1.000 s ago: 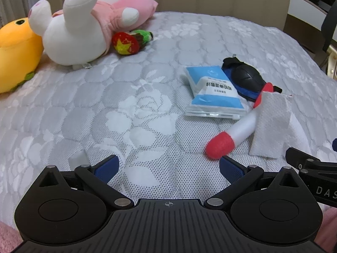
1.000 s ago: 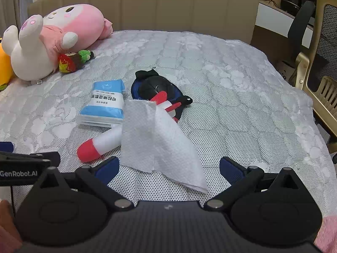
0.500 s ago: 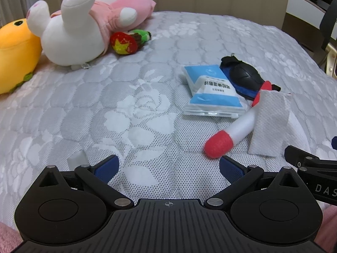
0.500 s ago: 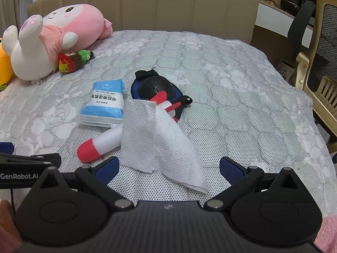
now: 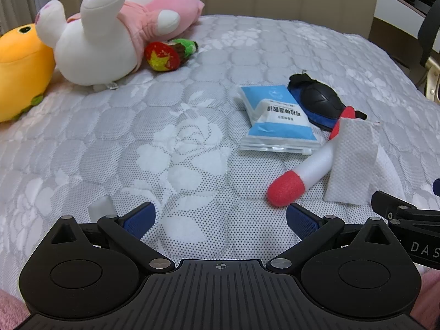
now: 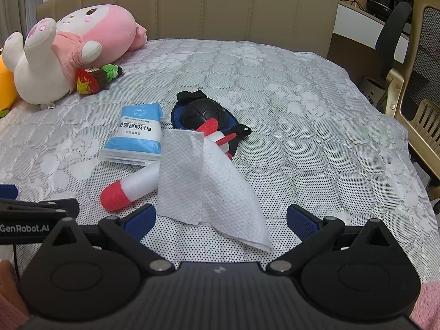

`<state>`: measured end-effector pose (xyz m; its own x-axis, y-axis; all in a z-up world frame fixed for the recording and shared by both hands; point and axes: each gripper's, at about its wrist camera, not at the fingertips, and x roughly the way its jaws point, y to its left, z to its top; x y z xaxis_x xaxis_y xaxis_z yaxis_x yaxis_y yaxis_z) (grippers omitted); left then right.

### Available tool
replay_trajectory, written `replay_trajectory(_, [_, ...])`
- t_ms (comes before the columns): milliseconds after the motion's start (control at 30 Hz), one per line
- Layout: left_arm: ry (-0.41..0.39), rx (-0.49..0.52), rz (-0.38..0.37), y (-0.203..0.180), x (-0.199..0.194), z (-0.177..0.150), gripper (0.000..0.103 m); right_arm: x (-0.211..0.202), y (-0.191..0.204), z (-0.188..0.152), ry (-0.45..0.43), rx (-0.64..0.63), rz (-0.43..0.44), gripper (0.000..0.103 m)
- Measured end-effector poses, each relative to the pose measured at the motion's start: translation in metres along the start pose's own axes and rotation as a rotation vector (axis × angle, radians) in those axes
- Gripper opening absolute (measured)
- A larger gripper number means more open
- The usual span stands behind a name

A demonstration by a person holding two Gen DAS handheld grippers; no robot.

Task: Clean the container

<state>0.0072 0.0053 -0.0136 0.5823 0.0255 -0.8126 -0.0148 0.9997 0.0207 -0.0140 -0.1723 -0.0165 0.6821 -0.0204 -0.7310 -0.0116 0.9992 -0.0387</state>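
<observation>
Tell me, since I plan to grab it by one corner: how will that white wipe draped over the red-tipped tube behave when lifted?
The white wipe is probably floppy: it already drapes and folds over the tube. It looks thin and light, so it may sag from one corner. Its embossed texture probably grips well.

Two low wrist views facing the headboard, sharing the wipe (close)

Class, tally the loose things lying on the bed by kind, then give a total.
Plush toys: 3 (pink and white, orange, small strawberry)
Wipe packs: 1
Loose wipes: 1
Red-tipped white tubes: 1
Black and blue pouches: 1
Total: 7
</observation>
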Motion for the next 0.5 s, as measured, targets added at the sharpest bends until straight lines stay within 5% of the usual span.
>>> replay_trajectory(500, [0.003,0.006,0.000,-0.0003,-0.0011,-0.0010,0.103,0.0010,0.0018,0.0012,0.003,0.000,-0.002,0.102])
